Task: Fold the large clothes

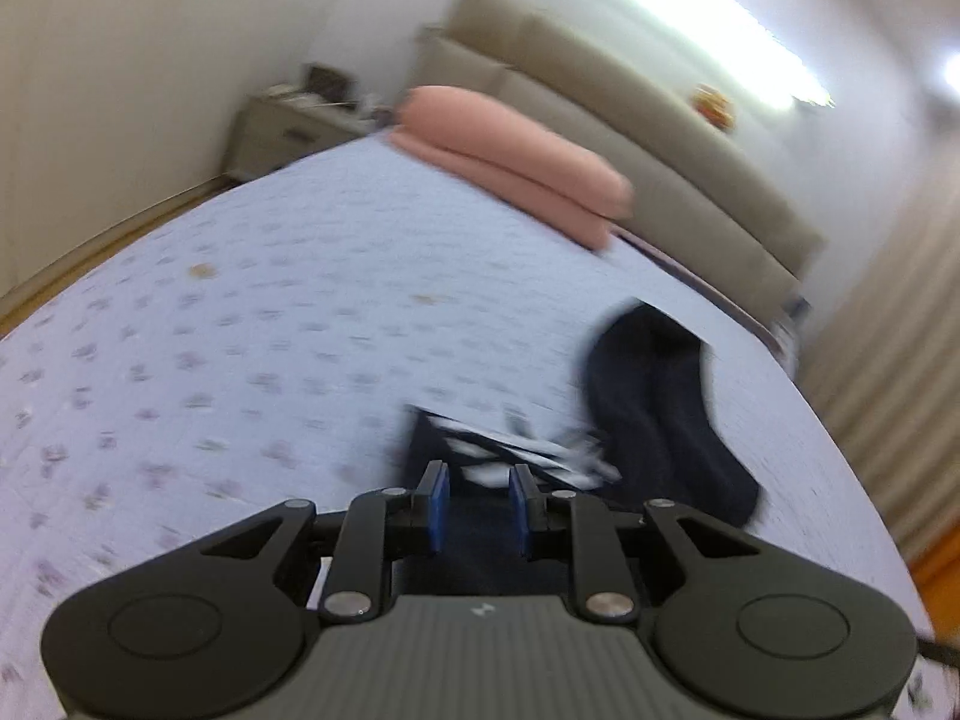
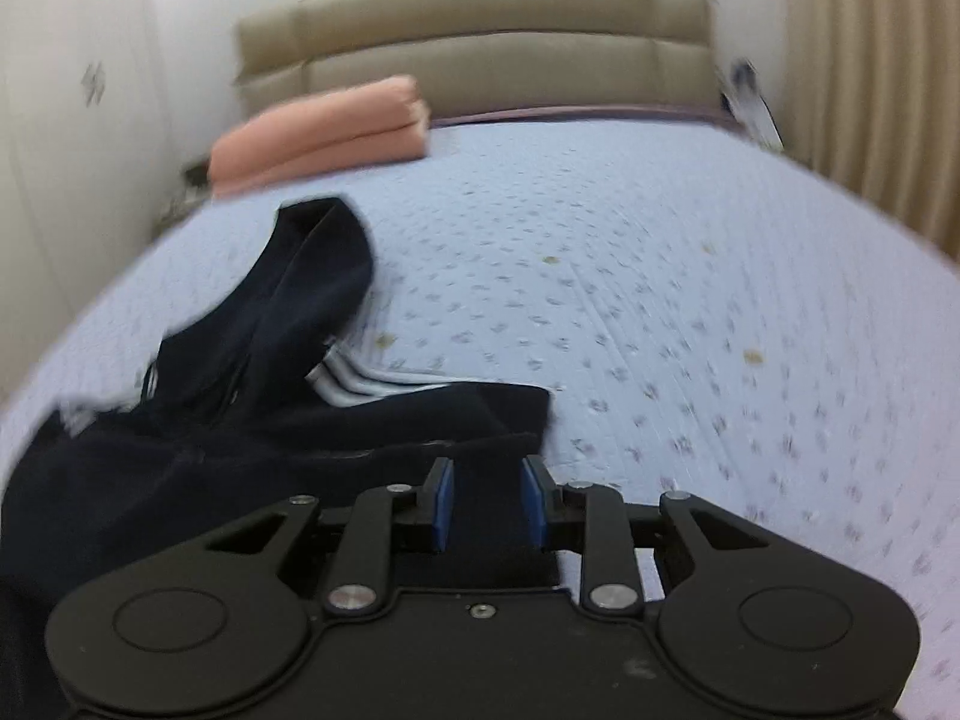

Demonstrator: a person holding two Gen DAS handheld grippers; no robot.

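A dark navy garment with white stripes (image 2: pixel 270 396) lies crumpled on the pale blue patterned bedspread (image 2: pixel 660 300). In the left wrist view the garment (image 1: pixel 654 408) lies ahead and to the right, blurred by motion. My left gripper (image 1: pixel 479 489) is open, its blue pads apart over the garment's near edge. My right gripper (image 2: pixel 487 489) is open, its pads apart just above the garment's near right corner. I cannot tell whether either gripper touches the cloth.
A folded pink blanket (image 2: pixel 324 126) lies near the beige padded headboard (image 2: pixel 480 42). A nightstand (image 1: pixel 288 126) stands beside the bed. Beige curtains (image 2: pixel 870 72) hang on the right. The bedspread (image 1: pixel 240 324) stretches wide to the left.
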